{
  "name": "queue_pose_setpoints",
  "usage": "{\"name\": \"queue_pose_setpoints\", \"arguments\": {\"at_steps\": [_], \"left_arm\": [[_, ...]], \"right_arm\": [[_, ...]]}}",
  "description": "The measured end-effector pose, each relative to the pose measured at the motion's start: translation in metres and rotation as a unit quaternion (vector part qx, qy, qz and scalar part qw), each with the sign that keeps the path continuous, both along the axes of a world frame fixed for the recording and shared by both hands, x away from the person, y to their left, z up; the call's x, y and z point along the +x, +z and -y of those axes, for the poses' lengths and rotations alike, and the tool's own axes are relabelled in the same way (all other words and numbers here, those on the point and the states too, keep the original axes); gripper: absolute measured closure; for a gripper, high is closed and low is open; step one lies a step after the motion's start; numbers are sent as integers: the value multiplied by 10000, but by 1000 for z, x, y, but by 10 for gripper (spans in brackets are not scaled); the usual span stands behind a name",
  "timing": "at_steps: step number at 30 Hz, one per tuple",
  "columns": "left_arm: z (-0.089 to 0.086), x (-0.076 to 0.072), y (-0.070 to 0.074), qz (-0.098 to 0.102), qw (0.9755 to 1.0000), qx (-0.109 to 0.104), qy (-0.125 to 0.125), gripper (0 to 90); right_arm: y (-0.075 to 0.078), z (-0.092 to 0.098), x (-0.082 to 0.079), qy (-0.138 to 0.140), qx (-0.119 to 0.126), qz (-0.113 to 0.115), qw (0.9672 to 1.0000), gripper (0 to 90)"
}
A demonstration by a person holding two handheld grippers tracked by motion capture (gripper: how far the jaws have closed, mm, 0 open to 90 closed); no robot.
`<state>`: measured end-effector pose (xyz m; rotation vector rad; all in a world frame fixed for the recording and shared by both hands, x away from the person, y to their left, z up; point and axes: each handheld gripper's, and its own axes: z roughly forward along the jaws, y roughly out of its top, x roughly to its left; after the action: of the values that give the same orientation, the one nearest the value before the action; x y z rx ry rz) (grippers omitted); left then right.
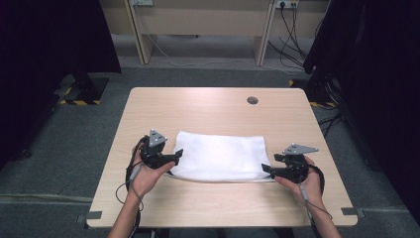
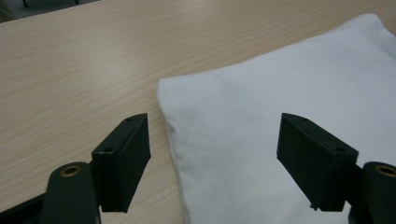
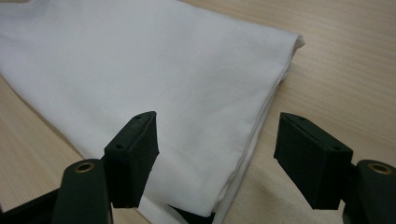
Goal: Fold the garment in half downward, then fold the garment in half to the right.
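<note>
While folded flat near the middle of the surface [image 1: 148, 104], cloth [image 1: 218, 156] looks mostly done. Left gripper [image 1: 174, 156] and right gripper [image 1: 266, 168] gaping wide at opposite short edges, holding nothing. Possibly another fold left.

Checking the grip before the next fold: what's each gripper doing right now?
Left gripper: open, holding nothing, jaws astride the white cloth's edge.
Right gripper: open, holding nothing, at the cloth's corner.
</note>
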<state>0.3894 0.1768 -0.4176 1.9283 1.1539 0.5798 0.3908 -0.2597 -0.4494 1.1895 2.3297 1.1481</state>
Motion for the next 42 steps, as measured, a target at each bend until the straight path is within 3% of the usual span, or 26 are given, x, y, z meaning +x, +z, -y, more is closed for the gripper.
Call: {"name": "queue_pose_setpoints", "arguments": {"at_steps": [10,14,19,21,22,25,27,29,32,34,36,39,42], "left_arm": [[1,0,-3,-49,9999,91,-26,255],[1,7,-2,-74,9999,92,-24,255],[1,29,2,-174,9998,109,35,256],[3,48,0,-334,9993,163,10,260],[3,48,0,-334,9993,163,10,267],[4,71,-3,-524,9985,130,71,282],[5,85,-6,-642,9975,255,127,292],[7,98,-7,-780,9966,210,136,305],[11,113,-11,-958,9949,306,111,321],[15,126,-18,-1148,9925,354,211,343],[16,129,-21,-1191,9919,385,230,373],[19,134,-30,-1447,9882,476,188,390],[23,132,-38,-1562,9865,488,68,456]], "right_arm": [[-1,-5,-1,46,35,20,10000,300],[1,-9,-2,111,49,55,9999,294],[6,-20,1,319,-56,125,9994,283],[10,-30,3,486,-77,161,9987,283],[10,-30,3,486,-77,161,9987,283],[13,-44,6,739,-167,203,9969,284],[16,-54,8,888,-181,200,9957,284],[20,-63,9,1028,-199,239,9942,284],[23,-74,10,1133,-219,278,9929,286],[23,-82,9,1239,-231,300,9916,289],[23,-87,9,1276,-236,279,9912,289],[22,-90,8,1315,-249,280,9906,289],[23,-92,7,1345,-268,284,9901,289]]}}
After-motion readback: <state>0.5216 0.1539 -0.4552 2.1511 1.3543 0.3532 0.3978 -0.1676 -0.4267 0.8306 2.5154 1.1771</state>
